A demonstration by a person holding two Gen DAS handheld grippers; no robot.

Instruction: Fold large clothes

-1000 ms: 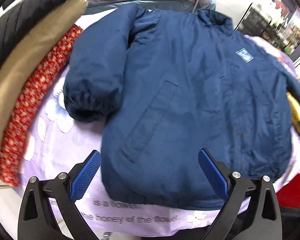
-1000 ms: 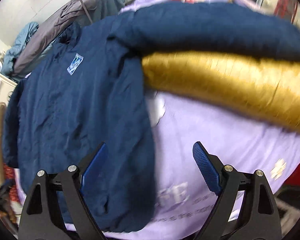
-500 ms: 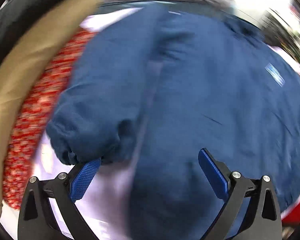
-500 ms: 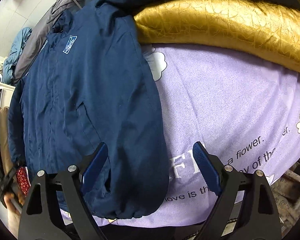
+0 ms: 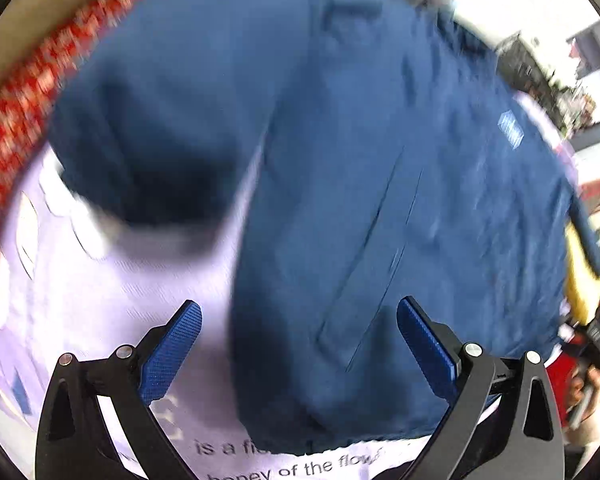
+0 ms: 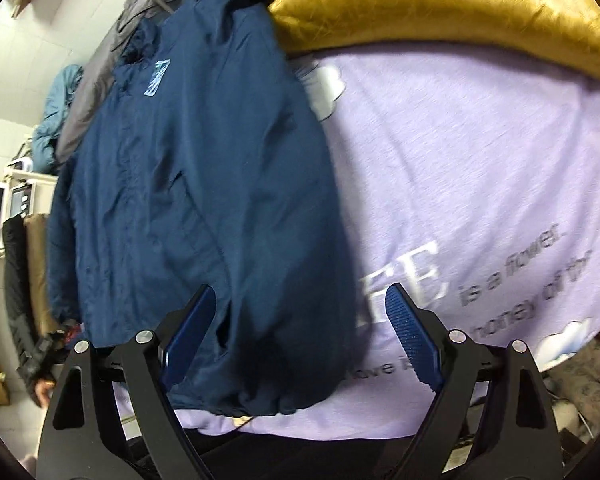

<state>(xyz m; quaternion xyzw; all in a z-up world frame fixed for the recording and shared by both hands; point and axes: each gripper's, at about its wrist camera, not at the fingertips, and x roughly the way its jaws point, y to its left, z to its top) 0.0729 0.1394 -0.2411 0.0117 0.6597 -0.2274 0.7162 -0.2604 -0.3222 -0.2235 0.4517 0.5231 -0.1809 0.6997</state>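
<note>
Left gripper (image 5: 298,344): jaws spread wide, holding nothing, poised above the lower hem of the navy jacket (image 5: 360,200).
Right gripper (image 6: 298,336): jaws likewise wide apart and empty, hovering over the jacket's opposite bottom corner; one blue pad (image 6: 186,340) over the fabric, the other over bare cloth.
Navy jacket: lies spread front-up on the lavender sheet (image 6: 480,168), a pale blue chest badge (image 6: 158,78) near the collar, one sleeve (image 5: 160,120) bent alongside the body.
Lavender sheet: covers the work surface, printed with grey lettering (image 6: 512,264) and white flowers.
Gold garment (image 6: 440,12): bulky, shiny, lying along the sheet's far edge in the right wrist view.
Red patterned garment (image 5: 16,100): at the left edge of the left wrist view, blurred.
Background: grey and light blue coats (image 6: 60,108) piled beyond the collar.
</note>
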